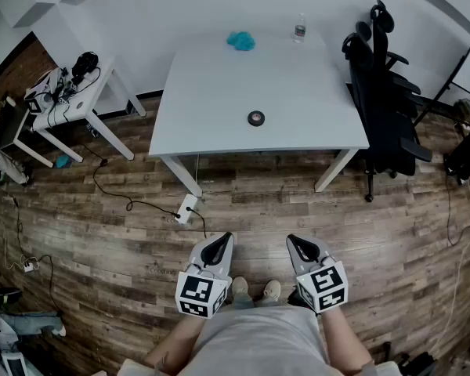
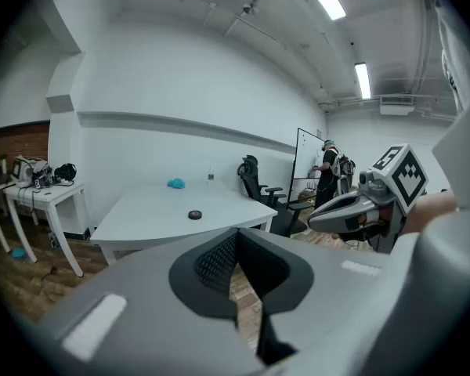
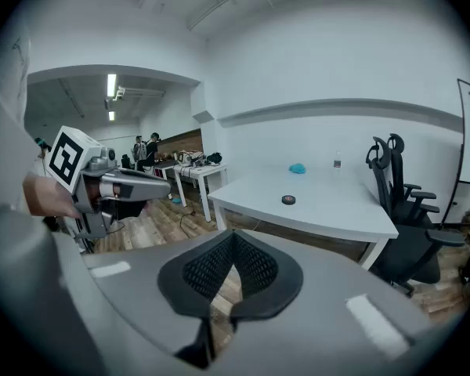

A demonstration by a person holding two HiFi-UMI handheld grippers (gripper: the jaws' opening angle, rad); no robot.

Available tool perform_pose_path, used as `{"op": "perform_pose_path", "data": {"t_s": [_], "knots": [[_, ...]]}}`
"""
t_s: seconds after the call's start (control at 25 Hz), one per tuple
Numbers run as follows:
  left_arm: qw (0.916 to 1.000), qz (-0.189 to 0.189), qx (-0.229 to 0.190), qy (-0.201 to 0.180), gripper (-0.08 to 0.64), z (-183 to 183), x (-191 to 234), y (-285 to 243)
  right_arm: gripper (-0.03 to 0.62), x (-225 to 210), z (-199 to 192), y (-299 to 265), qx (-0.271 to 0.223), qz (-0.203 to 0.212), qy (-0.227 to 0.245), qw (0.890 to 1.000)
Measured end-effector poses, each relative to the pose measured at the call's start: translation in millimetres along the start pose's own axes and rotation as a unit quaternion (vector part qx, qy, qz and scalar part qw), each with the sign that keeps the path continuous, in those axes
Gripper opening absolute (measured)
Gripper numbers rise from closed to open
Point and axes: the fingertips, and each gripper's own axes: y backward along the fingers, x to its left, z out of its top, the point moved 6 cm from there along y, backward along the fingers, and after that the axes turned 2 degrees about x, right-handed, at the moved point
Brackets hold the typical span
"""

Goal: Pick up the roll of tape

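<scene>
Roll of tape (image 1: 256, 118) lies flat on the white table (image 1: 219, 131), about mid-table and toward its near edge, with nothing touching it. A blue cloth-like lump (image 1: 240, 41) and a water bottle (image 1: 299, 30) sit well apart from it at the far edge. It is a small dark ring, judged light and stiff with smooth sides, best taken across the outer rim or with one jaw in the core hole and one outside. Lying flat it offers little height, so the jaws would have to come down close to the tabletop. Left gripper (image 1: 218, 245) and right gripper (image 1: 299, 245) are held near the person's body, well short of the table, each with jaws closed tip to tip on nothing — they need opening before any grasp. Only the head view gives the layout: bare floorboards up to the table, a power strip (image 1: 186, 208) on the floor near its left leg, office chairs (image 1: 380, 77) at its right. Only the gripper views show the tape's low side profile. The left gripper view adds a whiteboard (image 2: 309, 153) far right.
</scene>
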Motion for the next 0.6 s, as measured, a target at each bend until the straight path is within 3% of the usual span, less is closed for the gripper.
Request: {"op": "perform_pose_path", "data": {"t_s": [0.32,0.6], "knots": [[0.9999,-0.004,0.013,-0.006,0.015,-7,7,27,0.005,37,-6,4,0.008,0.002,0.002,1.0],[0.9992,-0.026,0.028,-0.013,0.015,-10,5,21,0.005,42,-3,-1,0.004,0.005,-0.013,1.0]]}}
